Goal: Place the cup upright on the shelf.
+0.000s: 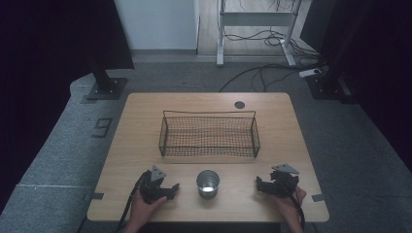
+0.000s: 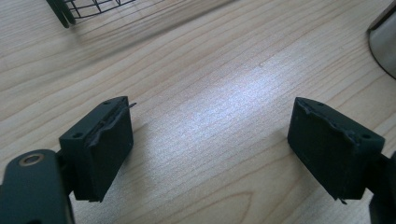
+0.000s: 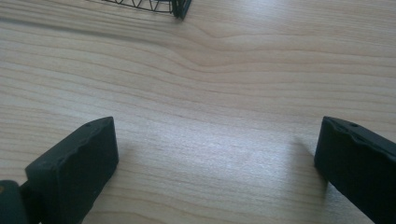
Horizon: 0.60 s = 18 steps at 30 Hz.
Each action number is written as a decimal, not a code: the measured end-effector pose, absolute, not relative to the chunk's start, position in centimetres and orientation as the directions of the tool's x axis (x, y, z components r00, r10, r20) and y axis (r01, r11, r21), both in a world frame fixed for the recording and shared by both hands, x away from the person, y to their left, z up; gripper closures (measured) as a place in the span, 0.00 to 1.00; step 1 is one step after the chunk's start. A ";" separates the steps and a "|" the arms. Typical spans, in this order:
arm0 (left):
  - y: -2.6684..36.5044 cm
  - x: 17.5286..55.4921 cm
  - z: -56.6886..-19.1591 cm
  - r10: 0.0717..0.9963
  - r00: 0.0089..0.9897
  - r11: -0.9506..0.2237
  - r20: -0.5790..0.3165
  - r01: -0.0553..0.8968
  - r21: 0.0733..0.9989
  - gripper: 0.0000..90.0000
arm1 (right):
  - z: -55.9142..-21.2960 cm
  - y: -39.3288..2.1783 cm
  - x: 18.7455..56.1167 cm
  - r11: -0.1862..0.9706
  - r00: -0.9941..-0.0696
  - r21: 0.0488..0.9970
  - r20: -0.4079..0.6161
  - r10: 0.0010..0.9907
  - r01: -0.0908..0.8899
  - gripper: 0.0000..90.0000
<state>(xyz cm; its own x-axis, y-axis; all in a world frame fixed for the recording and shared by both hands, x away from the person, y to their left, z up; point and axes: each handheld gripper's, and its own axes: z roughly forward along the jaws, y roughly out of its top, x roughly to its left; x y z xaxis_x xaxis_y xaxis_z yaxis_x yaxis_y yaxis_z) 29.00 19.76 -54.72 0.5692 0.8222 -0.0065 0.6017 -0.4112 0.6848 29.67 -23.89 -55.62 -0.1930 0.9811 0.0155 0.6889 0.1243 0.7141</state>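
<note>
Cup [image 1: 208,184] seemingly empty before empty wire basket [image 1: 209,137].

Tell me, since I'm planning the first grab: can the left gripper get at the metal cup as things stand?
Probably yes. The left gripper is open, the metal cup stands just beside it, and bare table lies between them.

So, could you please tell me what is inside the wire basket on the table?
Nothing shows inside the wire basket: the high view looks through its mesh floor to the wooden table beneath. The near wall's mesh veils a thin strip along the bottom, so anything very small lying there could not be made out.
</note>
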 end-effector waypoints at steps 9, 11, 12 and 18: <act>19.8 29.0 -54.7 0.822 0.569 -0.411 -0.006 0.602 0.685 0.16 | -55.5 -24.4 29.4 0.092 -0.194 0.728 0.057 0.979 0.680 0.04; 19.8 29.0 -54.7 0.822 0.569 -0.411 -0.007 0.602 0.685 0.16 | -55.3 -24.5 29.4 0.082 -0.201 0.733 0.076 0.977 0.675 0.04; 19.8 29.0 -54.7 0.822 0.569 -0.411 -0.006 0.602 0.685 0.16 | -55.2 -24.5 29.4 0.083 -0.203 0.739 0.074 0.976 0.668 0.04; 19.8 29.0 -54.7 0.822 0.569 -0.411 -0.006 0.602 0.685 0.16 | -53.9 -24.1 29.2 0.057 -0.227 0.780 0.110 0.968 0.623 0.06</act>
<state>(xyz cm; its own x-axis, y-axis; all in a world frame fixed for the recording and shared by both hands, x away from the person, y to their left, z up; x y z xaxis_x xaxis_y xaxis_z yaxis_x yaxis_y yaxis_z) 29.01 19.76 -54.71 0.5694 0.8221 -0.0062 0.6016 -0.4115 0.6846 29.17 -24.09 -53.90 -0.2272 0.9676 0.1103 0.6225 0.0572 0.7805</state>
